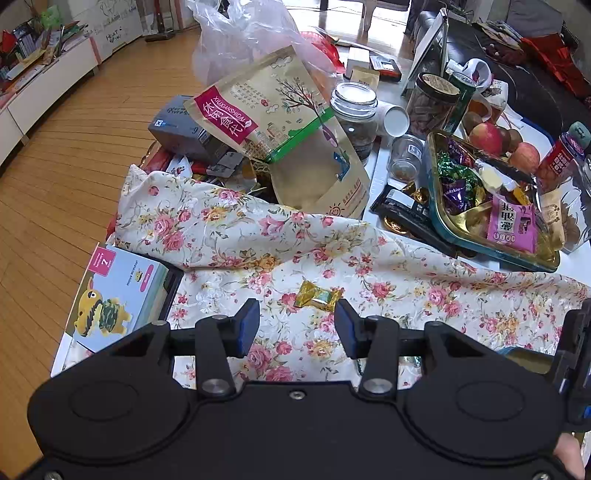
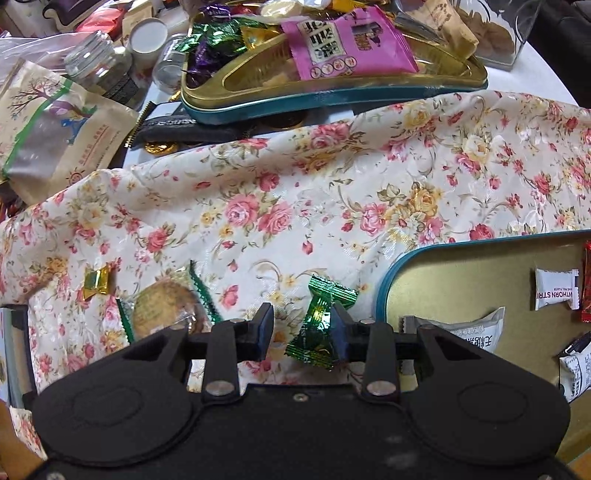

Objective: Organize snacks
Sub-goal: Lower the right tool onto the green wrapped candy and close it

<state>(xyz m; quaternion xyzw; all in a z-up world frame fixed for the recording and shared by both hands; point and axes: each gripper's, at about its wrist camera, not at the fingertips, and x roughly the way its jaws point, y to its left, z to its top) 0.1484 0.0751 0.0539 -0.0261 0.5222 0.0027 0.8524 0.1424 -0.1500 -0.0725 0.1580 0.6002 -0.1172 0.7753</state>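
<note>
In the left wrist view, my left gripper (image 1: 297, 328) is open above the floral cloth (image 1: 369, 266), with a gold-wrapped candy (image 1: 318, 295) lying just ahead between the fingertips. In the right wrist view, my right gripper (image 2: 303, 334) is open; a green foil candy (image 2: 322, 321) lies between the fingers, against the right finger. The gold candy (image 2: 96, 282) and a wrapped round biscuit (image 2: 166, 306) lie to its left. A teal-rimmed gold tin (image 2: 461, 280) at the right holds several snack packets. A second tin (image 2: 332, 96) full of candies sits beyond.
A large kraft snack pouch (image 1: 280, 122), glass jars (image 1: 354, 110), apples (image 1: 487, 138) and a plastic bag (image 1: 251, 33) crowd the far side of the table. A toy box (image 1: 118, 291) lies at the left table edge, above the wooden floor.
</note>
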